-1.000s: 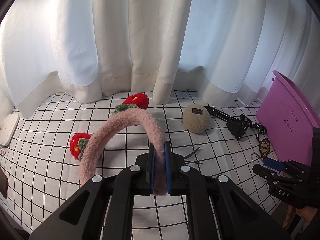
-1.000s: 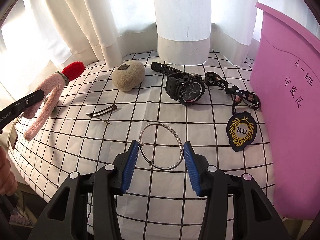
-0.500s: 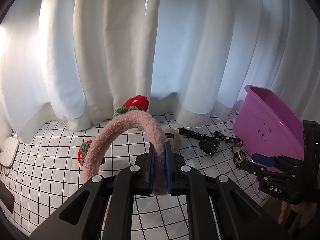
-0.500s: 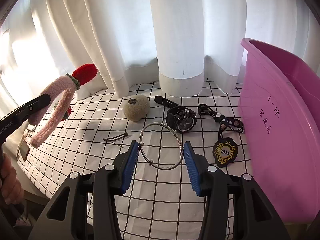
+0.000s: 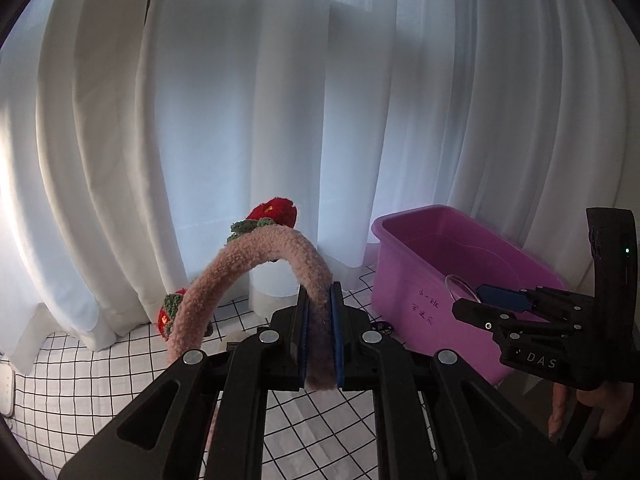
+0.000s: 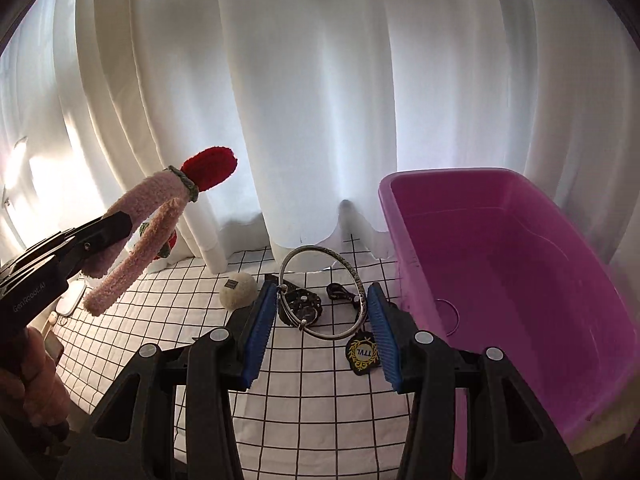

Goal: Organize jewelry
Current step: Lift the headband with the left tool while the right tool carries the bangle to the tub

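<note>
My left gripper [image 5: 319,332] is shut on a fuzzy pink headband [image 5: 256,268] with red knitted flowers, held up above the checked cloth. The headband also shows in the right wrist view [image 6: 140,240], with the left gripper [image 6: 96,236] on it. My right gripper [image 6: 323,312] is shut on a silver bangle [image 6: 358,280], held upright between the blue pads and lifted off the cloth. In the left wrist view the right gripper [image 5: 480,304] holds the bangle [image 5: 460,292] over the purple bin [image 5: 404,300]. The bin [image 6: 520,280] looks empty inside.
On the checked cloth [image 6: 168,320] lie a beige fuzzy ball [image 6: 239,290], a black watch [image 6: 302,306], a dark patterned strap [image 6: 338,292] and a black-and-gold badge [image 6: 362,354]. White curtains hang behind. A white device [image 6: 72,300] lies at the left edge.
Both grippers have risen and tilted up with their loads. The bangle has come off the cloth and moved towards the bin. The headband is higher.
</note>
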`<state>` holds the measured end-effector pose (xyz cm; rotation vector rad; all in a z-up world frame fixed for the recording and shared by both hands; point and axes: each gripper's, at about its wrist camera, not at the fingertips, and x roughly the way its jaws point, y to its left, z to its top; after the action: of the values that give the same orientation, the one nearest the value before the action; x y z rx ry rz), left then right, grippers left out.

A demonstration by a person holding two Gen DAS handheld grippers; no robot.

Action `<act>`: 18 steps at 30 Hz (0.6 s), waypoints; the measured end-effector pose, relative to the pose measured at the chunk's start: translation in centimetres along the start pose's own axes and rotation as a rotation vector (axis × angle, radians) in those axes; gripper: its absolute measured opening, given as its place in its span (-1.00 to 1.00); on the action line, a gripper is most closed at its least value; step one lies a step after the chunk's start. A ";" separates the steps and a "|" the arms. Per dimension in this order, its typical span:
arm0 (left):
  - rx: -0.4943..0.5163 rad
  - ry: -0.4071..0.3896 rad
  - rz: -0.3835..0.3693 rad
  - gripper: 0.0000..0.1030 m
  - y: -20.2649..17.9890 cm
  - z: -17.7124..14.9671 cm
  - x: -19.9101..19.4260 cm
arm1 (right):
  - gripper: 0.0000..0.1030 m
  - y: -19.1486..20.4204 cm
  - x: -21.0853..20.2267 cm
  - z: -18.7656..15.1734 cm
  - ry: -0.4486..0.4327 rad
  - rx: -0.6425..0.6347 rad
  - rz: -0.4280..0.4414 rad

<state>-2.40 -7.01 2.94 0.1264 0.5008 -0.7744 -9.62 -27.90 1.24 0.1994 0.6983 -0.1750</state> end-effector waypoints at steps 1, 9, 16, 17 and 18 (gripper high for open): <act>0.013 -0.010 -0.017 -0.81 -0.9 0.4 0.1 | -0.12 -0.8 -0.6 0.1 -0.012 0.007 -0.014; 0.118 -0.045 -0.177 -0.80 -9.1 3.9 2.5 | -0.12 -8.9 -4.8 0.2 -0.078 0.108 -0.130; 0.152 -0.013 -0.346 -0.79 -16.5 7.0 7.2 | -0.12 -15.5 -6.3 -0.4 -0.079 0.173 -0.200; 0.156 -0.007 -0.364 -0.79 -17.6 7.1 7.9 | -0.12 -16.3 -6.2 -0.4 -0.074 0.180 -0.204; 0.162 0.000 -0.372 -0.79 -18.5 7.2 8.6 | -0.12 -17.0 -6.1 -0.4 -0.066 0.188 -0.207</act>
<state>-7.36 -27.78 6.49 0.1860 0.4669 -1.1796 -18.27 -43.64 2.80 0.3004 0.6365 -0.4440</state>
